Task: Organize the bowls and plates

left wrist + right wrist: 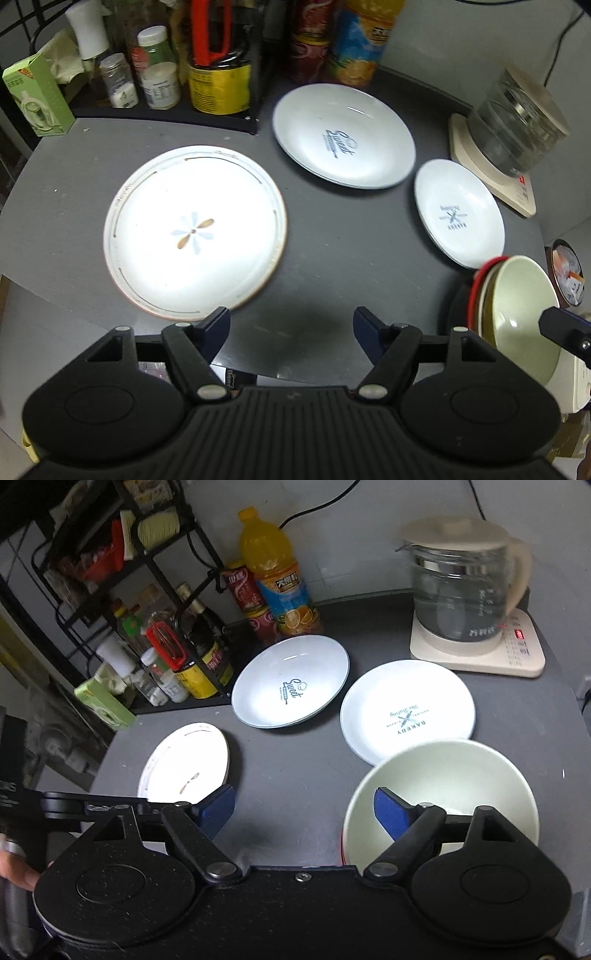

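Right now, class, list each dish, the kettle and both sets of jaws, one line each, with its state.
Flower plate: flat on table, empty.
"Sweet" bowl: upright, empty.
"Bakery" plate: flat, empty.
Green bowl: upright, empty, one right finger over its rim.
Glass kettle: on base, lid closed.
Left gripper: jaws open, holding nothing.
Right gripper: jaws open.

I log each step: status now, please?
Left gripper open, empty. Right gripper open, one finger inside bowl. Three plates on table, unstacked.
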{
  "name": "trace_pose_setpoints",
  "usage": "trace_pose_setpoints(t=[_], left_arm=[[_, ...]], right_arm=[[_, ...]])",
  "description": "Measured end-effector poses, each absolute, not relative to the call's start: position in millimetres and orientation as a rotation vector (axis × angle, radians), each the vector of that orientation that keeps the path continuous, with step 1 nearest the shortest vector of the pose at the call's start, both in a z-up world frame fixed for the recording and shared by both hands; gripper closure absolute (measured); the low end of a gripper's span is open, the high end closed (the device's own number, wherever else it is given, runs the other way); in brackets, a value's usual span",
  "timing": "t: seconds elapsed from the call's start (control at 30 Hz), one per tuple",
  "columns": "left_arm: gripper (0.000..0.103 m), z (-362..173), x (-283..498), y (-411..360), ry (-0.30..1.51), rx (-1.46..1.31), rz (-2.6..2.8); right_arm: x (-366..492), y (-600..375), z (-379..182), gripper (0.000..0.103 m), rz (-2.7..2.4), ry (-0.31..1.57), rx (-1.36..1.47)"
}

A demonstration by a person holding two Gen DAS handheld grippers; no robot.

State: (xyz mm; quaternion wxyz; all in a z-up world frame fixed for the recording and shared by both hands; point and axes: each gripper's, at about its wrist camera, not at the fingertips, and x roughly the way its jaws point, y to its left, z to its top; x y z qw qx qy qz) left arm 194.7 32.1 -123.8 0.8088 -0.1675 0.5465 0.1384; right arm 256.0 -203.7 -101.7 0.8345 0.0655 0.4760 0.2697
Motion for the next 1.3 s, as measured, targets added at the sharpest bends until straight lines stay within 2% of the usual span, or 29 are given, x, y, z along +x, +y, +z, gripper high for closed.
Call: trace_pose_setpoints(t=[0.23, 0.8, 1.0, 1.1, 1.3], left_arm=[[0.031, -121.1, 200.8, 60.2, 1.153, -0.389, 0.313], [0.031, -124.3, 238.5, 123.4, 1.145, -0.41, 0.323], [0.031, -126.9, 261.8, 134.9, 1.133, -0.401, 0.277], [0.031, -129.9, 275.1, 139.2, 1.124, -0.397, 0.246], [0.031, -144.9, 303.6, 143.1, 1.085, -0.361, 0.2]], right_arm=[[270.6, -172.9, -106.7, 0.014, 0.583, 1.024, 0.098], [307.2, -116.3, -120.3, 0.011, 0.495, 1.005, 0.012], [323.2, -104.9, -124.8, 0.011, 0.451, 1.01, 0.047], [333.7, -104.6, -130.0, 0.006, 0.443, 0.982, 0.101], [361.7, -109.0, -147.9, 0.01, 0.41, 1.004, 0.18]])
